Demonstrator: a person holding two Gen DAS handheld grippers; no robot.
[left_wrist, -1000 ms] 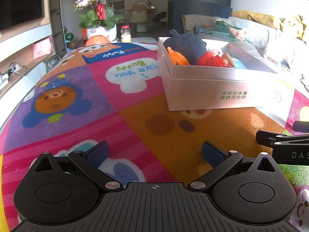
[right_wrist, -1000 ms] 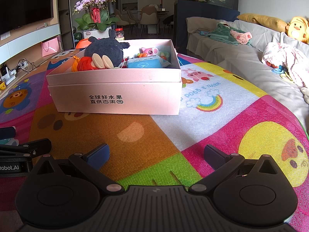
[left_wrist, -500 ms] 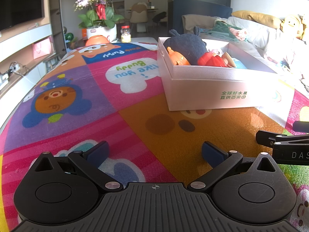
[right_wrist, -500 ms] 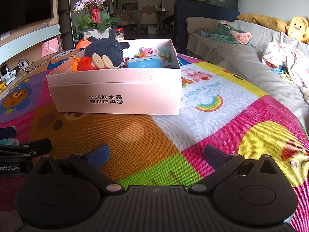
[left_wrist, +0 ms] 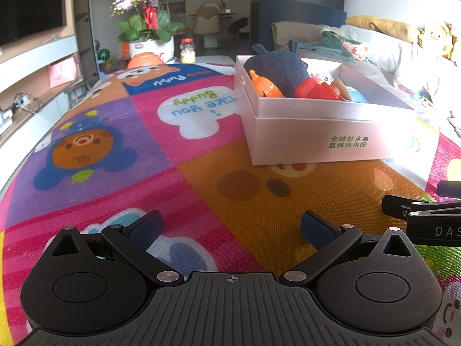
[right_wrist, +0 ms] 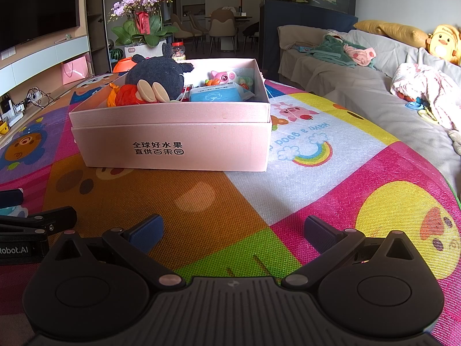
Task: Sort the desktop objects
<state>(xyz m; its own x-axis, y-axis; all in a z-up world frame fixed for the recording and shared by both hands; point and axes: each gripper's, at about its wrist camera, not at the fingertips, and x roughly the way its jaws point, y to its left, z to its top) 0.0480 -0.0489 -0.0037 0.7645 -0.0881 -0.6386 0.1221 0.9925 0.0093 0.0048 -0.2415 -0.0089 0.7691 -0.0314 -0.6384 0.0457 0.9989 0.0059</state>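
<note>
A pale pink cardboard box (left_wrist: 317, 138) (right_wrist: 173, 141) stands on the colourful cartoon mat (left_wrist: 144, 150) (right_wrist: 317, 178). Inside lie a dark blue plush toy (left_wrist: 276, 69) (right_wrist: 157, 75), an orange toy (left_wrist: 263, 86), a red toy (left_wrist: 315, 90) (right_wrist: 126, 98), a blue tissue pack (right_wrist: 216, 95) and a pink pig toy (right_wrist: 223, 76). My left gripper (left_wrist: 230, 226) rests low on the mat, open and empty, well short of the box. My right gripper (right_wrist: 232, 229) is likewise open and empty in front of the box. Each gripper's tip shows at the edge of the other's view.
A potted orchid (left_wrist: 147, 26) (right_wrist: 141, 28), a jar (left_wrist: 187, 50) and an orange ball (left_wrist: 144, 59) sit beyond the mat's far end. A sofa (right_wrist: 360, 77) with clothes and a yellow duck toy (right_wrist: 442, 43) runs along the right. A TV wall unit (right_wrist: 43, 54) lies left.
</note>
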